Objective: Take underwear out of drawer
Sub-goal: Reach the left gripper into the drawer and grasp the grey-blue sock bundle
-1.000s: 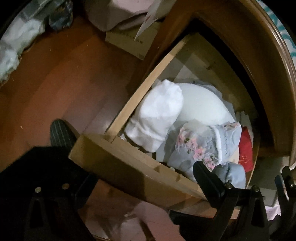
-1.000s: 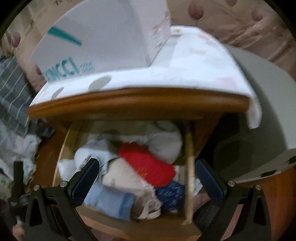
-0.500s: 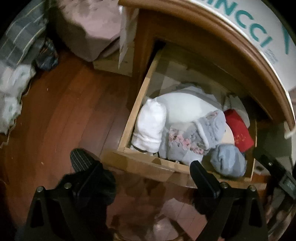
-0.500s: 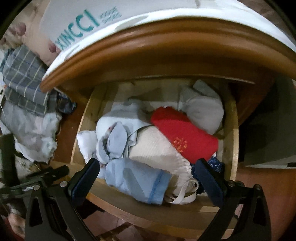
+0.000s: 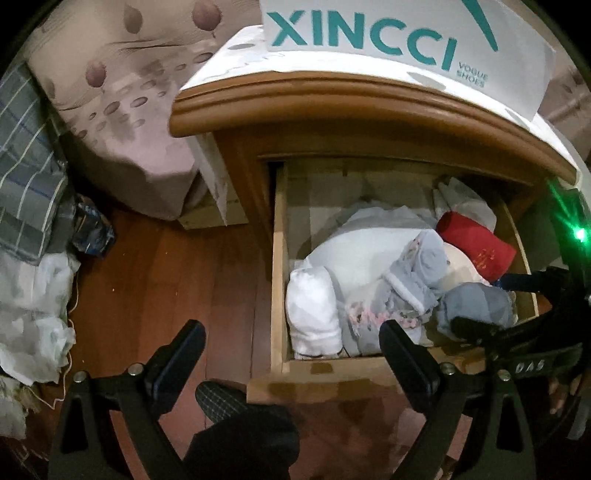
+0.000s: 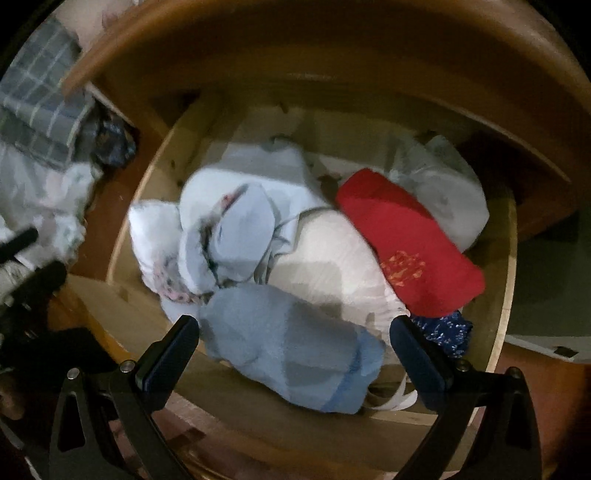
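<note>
The wooden drawer [image 5: 277,258] stands pulled out of the nightstand [image 5: 332,107] and is packed with rolled underwear. In it lie a white roll [image 5: 314,306], a grey floral piece [image 5: 402,291], a light blue roll [image 6: 288,343], a cream piece [image 6: 332,266], a red roll [image 6: 406,240] and a navy piece [image 6: 447,328]. My right gripper [image 6: 293,328] is open, its fingers on either side of the light blue roll, just above it. My left gripper [image 5: 291,343] hangs open over the drawer's front left corner, holding nothing. The right gripper [image 5: 498,306] also shows at the drawer's right end.
A white XINCCI shoe box [image 5: 388,33] sits on the nightstand. To the left are a pinkish bed cover [image 5: 122,122], a plaid cloth [image 5: 26,166] and white fabric [image 5: 29,314] on the wooden floor [image 5: 166,288]. A dark slipper [image 5: 221,402] is below the drawer front.
My left gripper has drawn back and up, so the whole nightstand front now shows. My right gripper has dropped closer into the drawer, over the light blue roll. Both stay open.
</note>
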`<state>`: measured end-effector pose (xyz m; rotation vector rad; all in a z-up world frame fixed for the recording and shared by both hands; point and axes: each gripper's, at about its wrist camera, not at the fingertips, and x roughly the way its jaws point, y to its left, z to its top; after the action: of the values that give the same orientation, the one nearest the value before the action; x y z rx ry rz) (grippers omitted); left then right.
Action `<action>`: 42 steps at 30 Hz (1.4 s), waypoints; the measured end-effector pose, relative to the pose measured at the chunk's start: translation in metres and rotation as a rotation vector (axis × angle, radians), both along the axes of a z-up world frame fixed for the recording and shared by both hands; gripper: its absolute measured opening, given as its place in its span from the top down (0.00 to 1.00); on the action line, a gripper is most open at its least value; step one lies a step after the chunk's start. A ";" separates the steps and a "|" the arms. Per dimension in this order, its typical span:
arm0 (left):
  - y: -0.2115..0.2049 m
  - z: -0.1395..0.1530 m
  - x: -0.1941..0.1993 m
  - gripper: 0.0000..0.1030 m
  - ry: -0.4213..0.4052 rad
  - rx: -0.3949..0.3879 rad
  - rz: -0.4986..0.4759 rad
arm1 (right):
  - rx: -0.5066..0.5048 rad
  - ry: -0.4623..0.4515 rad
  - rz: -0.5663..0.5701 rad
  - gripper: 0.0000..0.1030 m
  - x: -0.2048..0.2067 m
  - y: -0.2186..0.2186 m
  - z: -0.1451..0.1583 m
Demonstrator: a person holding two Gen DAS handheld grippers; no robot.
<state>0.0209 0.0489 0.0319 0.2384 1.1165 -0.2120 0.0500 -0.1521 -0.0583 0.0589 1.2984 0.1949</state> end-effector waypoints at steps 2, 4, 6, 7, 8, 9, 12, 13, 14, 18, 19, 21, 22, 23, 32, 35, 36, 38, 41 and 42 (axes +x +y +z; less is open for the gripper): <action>-0.003 -0.003 0.003 0.06 0.000 0.010 -0.011 | -0.019 0.028 0.007 0.00 0.001 0.004 -0.008; -0.005 -0.006 0.006 0.06 -0.001 0.010 -0.016 | 0.004 0.045 -0.002 0.01 0.003 0.004 -0.012; -0.006 -0.009 0.009 0.06 0.006 -0.004 -0.014 | 0.011 0.053 -0.018 0.01 0.006 0.004 -0.014; -0.005 -0.011 0.011 0.06 0.011 -0.008 -0.012 | 0.011 0.059 -0.025 0.01 0.007 0.004 -0.016; -0.005 -0.013 0.013 0.06 0.019 -0.013 -0.011 | 0.012 0.067 -0.033 0.01 0.008 0.004 -0.018; -0.004 -0.015 0.014 0.06 0.032 -0.024 -0.010 | 0.019 0.082 -0.042 0.03 0.009 0.003 -0.021; 0.000 -0.020 0.019 0.06 0.084 -0.084 0.001 | 0.044 0.096 -0.051 0.14 0.008 0.005 -0.025; 0.001 -0.021 0.020 0.06 0.091 -0.097 0.006 | 0.039 0.091 -0.050 0.16 0.008 0.005 -0.026; 0.002 -0.021 0.020 0.06 0.095 -0.105 0.008 | 0.041 0.087 -0.047 0.19 0.007 0.005 -0.025; -0.001 -0.025 0.023 0.06 0.116 -0.127 0.008 | 0.051 0.075 -0.040 0.26 0.003 0.003 -0.022; -0.004 -0.027 0.023 0.06 0.119 -0.121 0.002 | 0.060 0.072 -0.041 0.28 0.002 0.001 -0.021; -0.012 -0.029 0.022 0.06 0.124 -0.106 -0.023 | 0.075 0.065 -0.048 0.30 0.000 -0.001 -0.018; -0.016 -0.030 0.022 0.06 0.129 -0.105 -0.037 | 0.084 0.059 -0.053 0.31 -0.001 -0.003 -0.016; -0.020 -0.031 0.022 0.06 0.135 -0.107 -0.050 | 0.091 0.054 -0.058 0.32 -0.001 -0.006 -0.013; -0.065 -0.050 0.027 0.06 0.199 -0.069 -0.156 | 0.098 -0.026 -0.163 0.33 -0.007 -0.044 0.015; -0.074 -0.059 0.027 0.06 0.223 -0.048 -0.174 | 0.097 -0.036 -0.192 0.33 -0.008 -0.055 0.018; -0.076 -0.063 0.029 0.06 0.234 -0.042 -0.178 | 0.096 -0.039 -0.201 0.33 -0.009 -0.057 0.019; -0.082 -0.072 0.032 0.06 0.256 -0.030 -0.177 | 0.100 -0.040 -0.208 0.33 -0.009 -0.058 0.020; -0.087 -0.085 0.037 0.06 0.285 -0.008 -0.164 | 0.108 -0.038 -0.208 0.33 -0.008 -0.058 0.019; -0.089 -0.090 0.039 0.06 0.298 -0.004 -0.157 | 0.107 -0.036 -0.209 0.33 -0.008 -0.058 0.019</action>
<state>0.0600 -0.0400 -0.0580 0.2982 1.3938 -0.3992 0.0418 -0.2101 -0.0391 0.2799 1.2358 0.0866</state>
